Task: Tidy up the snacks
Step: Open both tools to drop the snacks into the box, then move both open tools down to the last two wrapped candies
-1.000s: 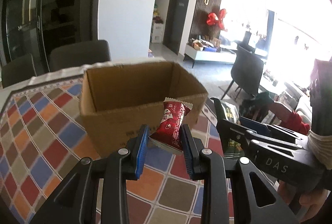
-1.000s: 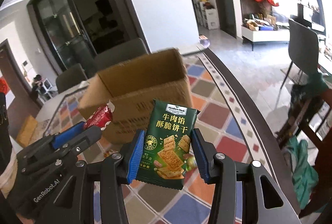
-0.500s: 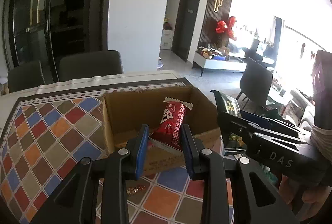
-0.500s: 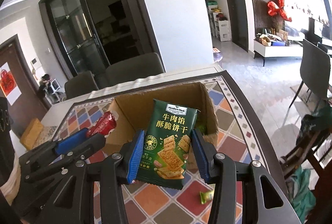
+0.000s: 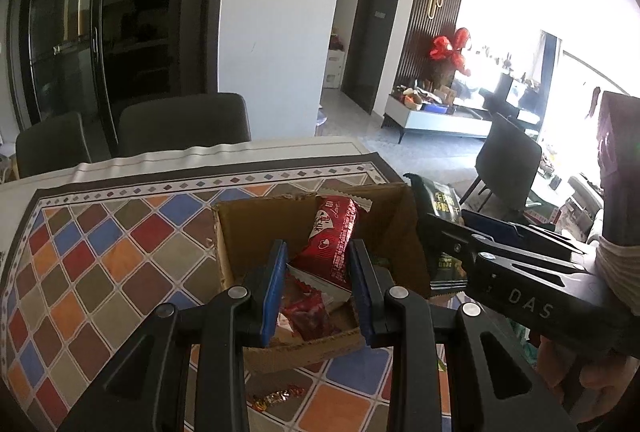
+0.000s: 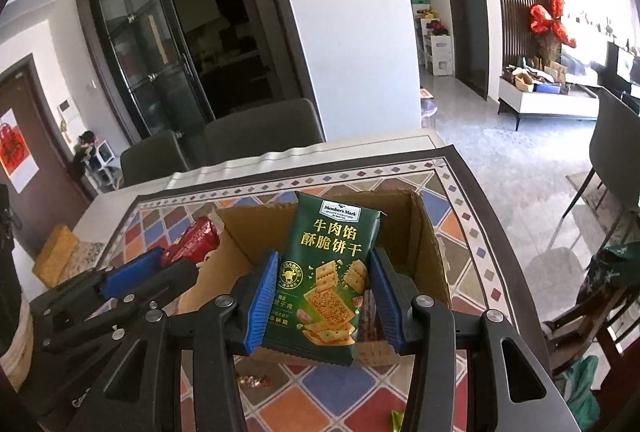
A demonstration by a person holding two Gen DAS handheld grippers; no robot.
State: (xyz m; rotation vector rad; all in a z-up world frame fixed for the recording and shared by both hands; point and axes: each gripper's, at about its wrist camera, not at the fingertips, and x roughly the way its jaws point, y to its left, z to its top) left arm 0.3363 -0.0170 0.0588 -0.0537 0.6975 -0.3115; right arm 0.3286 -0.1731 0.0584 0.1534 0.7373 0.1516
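Observation:
An open cardboard box [image 5: 236,244] [image 6: 434,260] stands on the checkered tablecloth with several red snack packets [image 5: 304,316] inside. My left gripper [image 5: 318,292] is shut on a red snack packet [image 5: 334,238] and holds it above the box's opening. My right gripper [image 6: 322,306] is shut on a green cracker packet [image 6: 330,272] and holds it over the box's near side. The right gripper also shows in the left wrist view [image 5: 472,252] beside the box, and the left gripper shows in the right wrist view [image 6: 132,272] at the left.
A small wrapped candy [image 5: 276,398] [image 6: 252,380] lies on the cloth [image 5: 100,252] in front of the box. A green wrapper [image 6: 396,420] lies near the front edge. Dark chairs [image 5: 180,124] stand behind the table. The table's right edge [image 6: 492,216] drops to the floor.
Both grippers have risen and moved forward over the box. The box's inside and the packets in it have come into view. Both packets are still held.

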